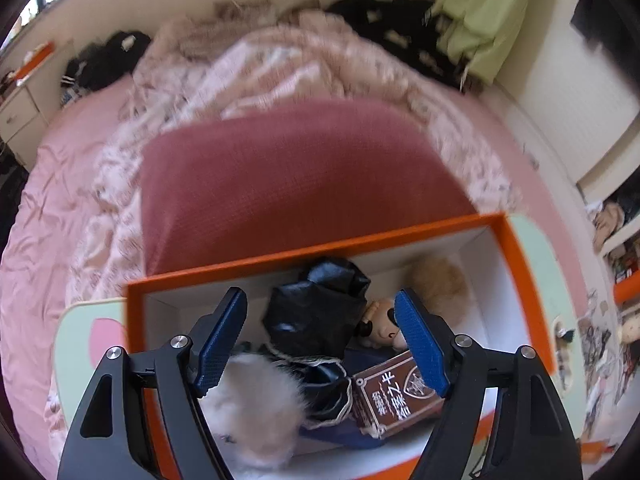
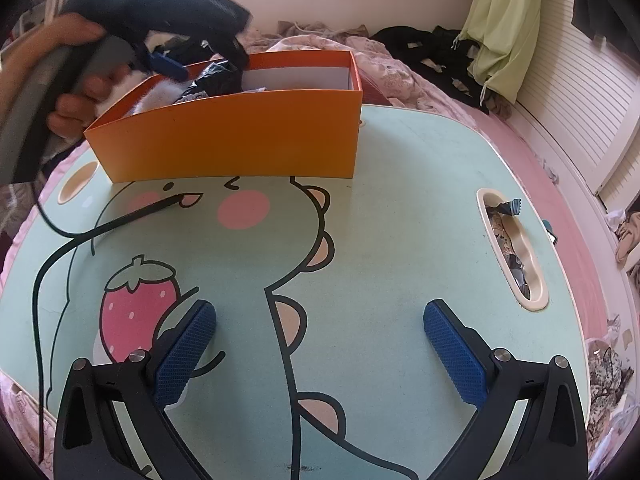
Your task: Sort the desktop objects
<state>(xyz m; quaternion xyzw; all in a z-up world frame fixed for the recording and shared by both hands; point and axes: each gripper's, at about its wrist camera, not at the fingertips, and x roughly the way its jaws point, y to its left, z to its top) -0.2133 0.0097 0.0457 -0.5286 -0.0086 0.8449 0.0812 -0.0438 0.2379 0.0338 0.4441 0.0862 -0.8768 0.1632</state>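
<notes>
Hovering spread over the box (image 1: 328,246), the left gripper (image 1: 320,336) holds nothing; the right gripper (image 2: 320,356) idles wide above the near table (image 2: 400,208).

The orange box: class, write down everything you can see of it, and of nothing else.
The orange box is an open-topped rectangle that looks like cardboard, orange outside and on the rim, white inside. It stands upright at the far edge of the green cartoon lap table. Inside lie a crumpled black bag, a white fluffy piece, a brown printed packet, a small plush toy and a tan fluffy piece. The left hand-held gripper hangs over it.
</notes>
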